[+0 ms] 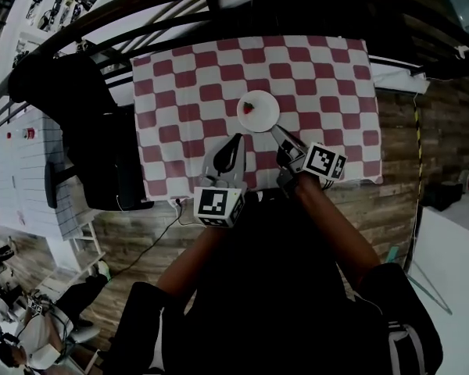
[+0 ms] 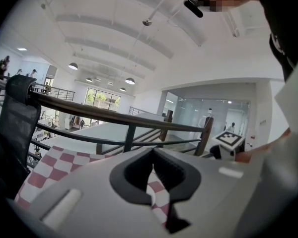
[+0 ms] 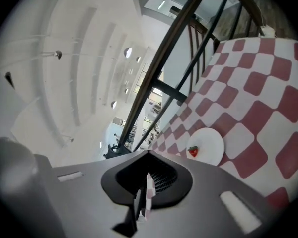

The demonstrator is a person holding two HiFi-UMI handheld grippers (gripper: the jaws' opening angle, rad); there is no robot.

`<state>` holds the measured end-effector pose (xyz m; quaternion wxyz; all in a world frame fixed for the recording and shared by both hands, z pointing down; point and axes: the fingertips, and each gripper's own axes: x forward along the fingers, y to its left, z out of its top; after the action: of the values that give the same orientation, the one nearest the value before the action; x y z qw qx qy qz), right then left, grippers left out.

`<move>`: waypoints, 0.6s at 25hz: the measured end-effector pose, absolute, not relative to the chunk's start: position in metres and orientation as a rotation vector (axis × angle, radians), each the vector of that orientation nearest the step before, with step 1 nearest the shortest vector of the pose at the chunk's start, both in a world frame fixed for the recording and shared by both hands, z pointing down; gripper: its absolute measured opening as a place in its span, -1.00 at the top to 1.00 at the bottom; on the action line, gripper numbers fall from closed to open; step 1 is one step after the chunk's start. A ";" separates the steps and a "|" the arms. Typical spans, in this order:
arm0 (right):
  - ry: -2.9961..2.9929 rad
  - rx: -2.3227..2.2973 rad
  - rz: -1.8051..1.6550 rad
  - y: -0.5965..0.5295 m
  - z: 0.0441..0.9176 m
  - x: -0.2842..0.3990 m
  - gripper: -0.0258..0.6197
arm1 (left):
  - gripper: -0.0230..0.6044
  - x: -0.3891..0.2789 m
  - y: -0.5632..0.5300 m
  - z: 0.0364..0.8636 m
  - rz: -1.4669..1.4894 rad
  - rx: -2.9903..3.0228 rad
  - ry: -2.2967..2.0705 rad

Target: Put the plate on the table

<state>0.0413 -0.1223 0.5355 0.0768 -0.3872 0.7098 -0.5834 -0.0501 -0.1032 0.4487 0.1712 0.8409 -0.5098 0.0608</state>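
The white plate (image 1: 259, 112) sits flat on the red-and-white checked tablecloth (image 1: 180, 92), near the middle of the table. There's a strawberry (image 1: 248, 108) on it (small, red, toward the plate's left side). The right gripper (image 1: 277, 131) hovers by the plate's near edge, clear of it, with its jaws pressed together on nothing. The left gripper (image 1: 238, 139) hangs just beside it, short of the plate, jaws together too and empty. In the right gripper view, plate and strawberry lie ahead on the cloth.
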 end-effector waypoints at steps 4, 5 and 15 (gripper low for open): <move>2.293 -1.197 -1.600 -0.114 0.513 0.035 0.92 | 0.90 -0.053 -0.101 0.438 0.143 2.393 -1.474; 2.322 -1.217 -1.564 -0.112 0.507 0.035 0.92 | 0.90 -0.054 -0.100 0.436 0.137 2.392 -1.476; 2.503 -1.382 -1.170 -0.102 0.440 0.050 0.92 | 0.90 -0.045 -0.090 0.407 0.101 2.456 -1.505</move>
<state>0.0498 -0.1016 0.4403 0.0262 -0.4472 0.8100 -0.3785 -0.0448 -0.0899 0.4071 0.1291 0.8450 -0.5178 0.0346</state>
